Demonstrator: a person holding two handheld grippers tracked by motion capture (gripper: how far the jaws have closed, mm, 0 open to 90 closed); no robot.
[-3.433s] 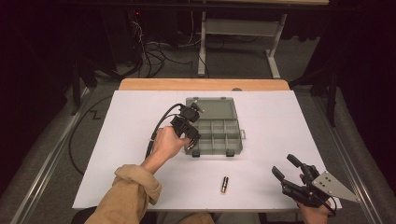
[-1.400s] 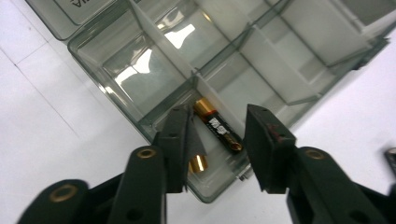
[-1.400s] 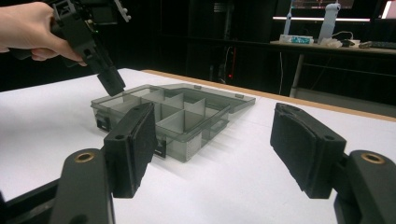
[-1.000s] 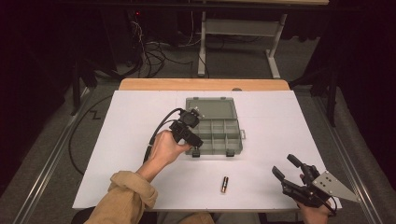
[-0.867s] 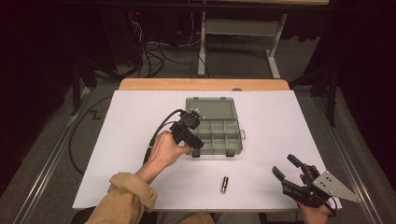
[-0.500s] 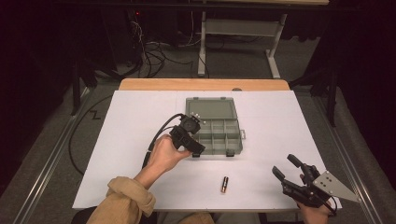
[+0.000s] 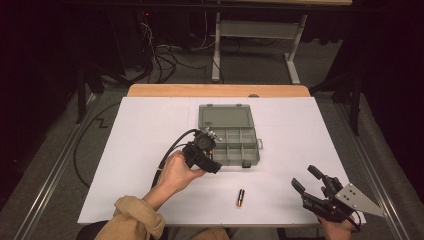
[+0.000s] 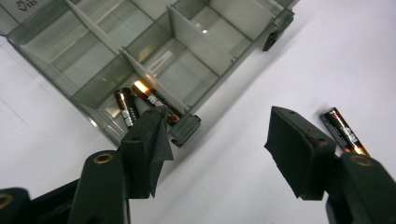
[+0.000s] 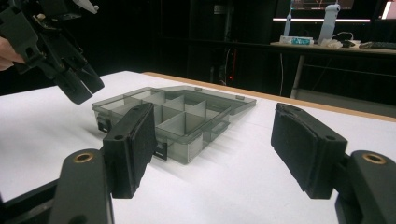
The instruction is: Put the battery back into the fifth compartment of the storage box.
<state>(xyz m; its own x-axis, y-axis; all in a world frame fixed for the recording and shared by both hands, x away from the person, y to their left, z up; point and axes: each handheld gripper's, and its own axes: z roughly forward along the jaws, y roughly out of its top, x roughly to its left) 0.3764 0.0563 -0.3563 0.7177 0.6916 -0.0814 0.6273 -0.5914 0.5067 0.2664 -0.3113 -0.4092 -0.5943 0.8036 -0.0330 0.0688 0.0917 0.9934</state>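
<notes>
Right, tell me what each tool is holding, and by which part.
Nothing is held. The left tool has just been opening, empty, near the organizer box with two batteries inside. The right tool is open and empty too.

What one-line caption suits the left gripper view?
Open left hand-held gripper above two batteries in a compartment box; a third battery lies outside.

Lab-like workroom, dark surround, white-covered table (image 7: 150, 130), cable tangle (image 7: 160, 55) on floor, adjustable desk frame (image 7: 255, 35)
</notes>
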